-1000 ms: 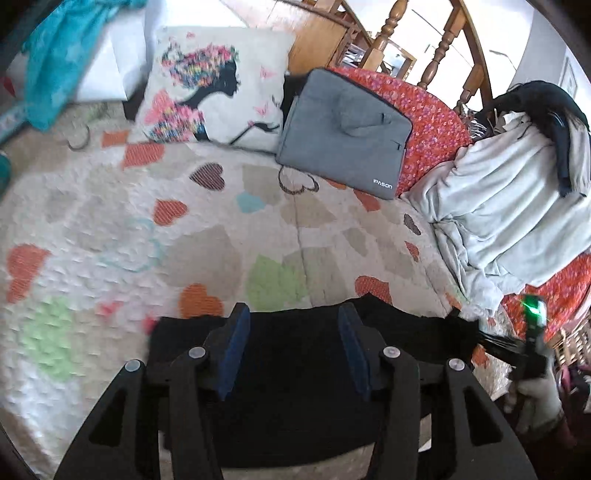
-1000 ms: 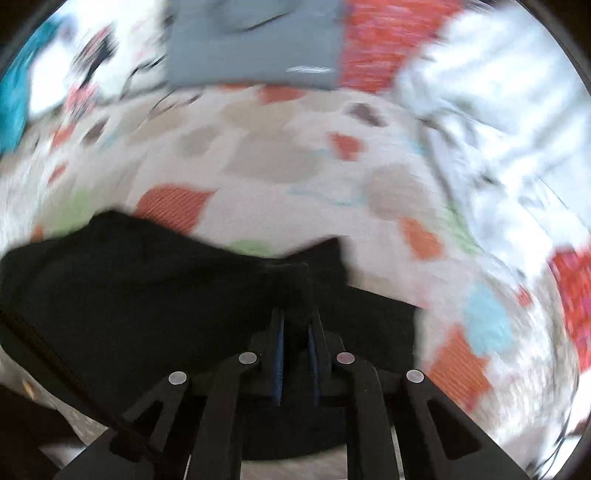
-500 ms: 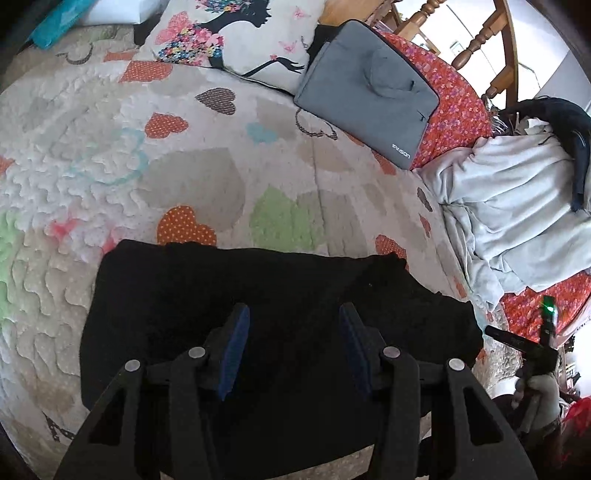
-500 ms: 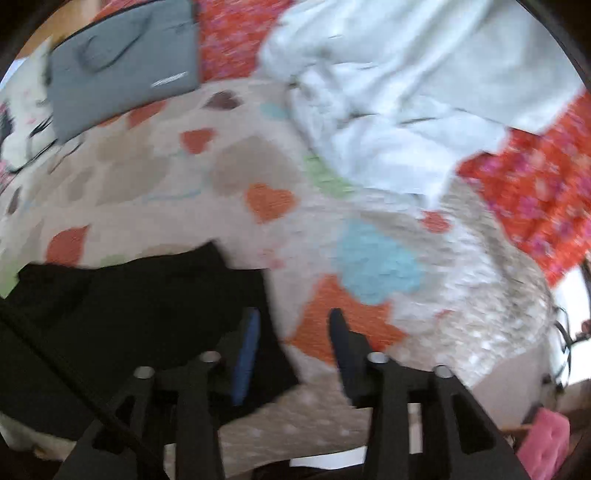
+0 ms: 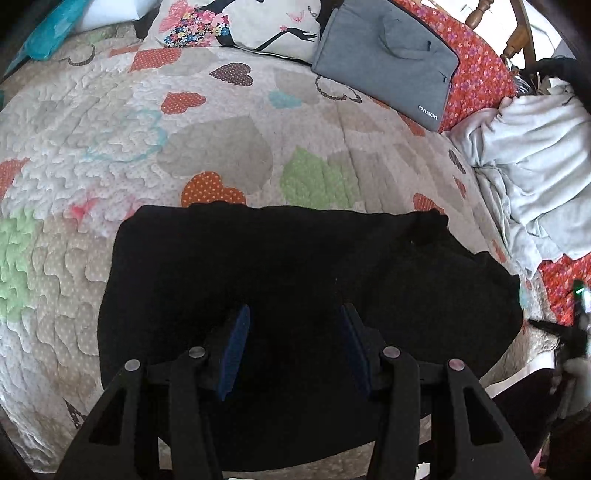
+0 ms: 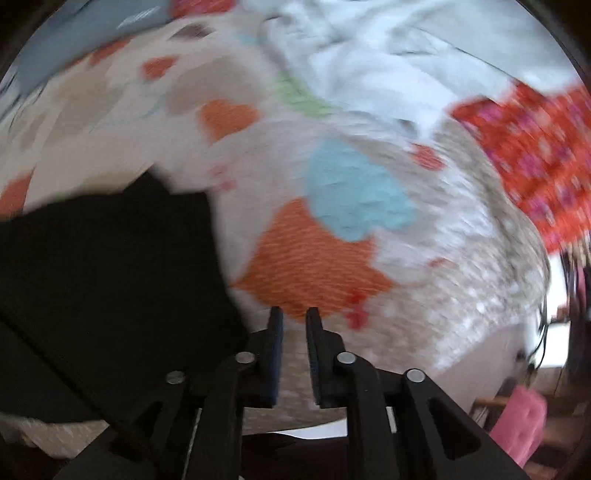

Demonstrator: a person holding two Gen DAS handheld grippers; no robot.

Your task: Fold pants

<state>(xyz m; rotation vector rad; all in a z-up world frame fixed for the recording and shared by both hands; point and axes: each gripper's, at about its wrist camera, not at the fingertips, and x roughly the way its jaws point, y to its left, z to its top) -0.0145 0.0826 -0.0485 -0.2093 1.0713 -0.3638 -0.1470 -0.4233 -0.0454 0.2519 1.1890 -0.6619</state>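
Observation:
The black pants (image 5: 295,273) lie folded in a flat block on the heart-patterned quilt (image 5: 221,140), near its front edge. My left gripper (image 5: 295,314) is open and empty, held above the middle of the pants. In the blurred right wrist view the pants (image 6: 103,266) lie at the left. My right gripper (image 6: 294,314) is off their right edge, over an orange heart on the quilt (image 6: 314,258). Its jaws stand close together with a narrow gap and hold nothing.
A grey laptop sleeve (image 5: 388,59) and a printed pillow (image 5: 240,26) lie at the back. A pale grey garment (image 5: 535,166) is heaped at the right on red floral fabric (image 5: 476,70). A teal cloth (image 5: 48,33) is at the far left.
My right gripper let go of the pants, moved right off them and has narrowed again. My left gripper stayed open and drew back, so more of the pants shows.

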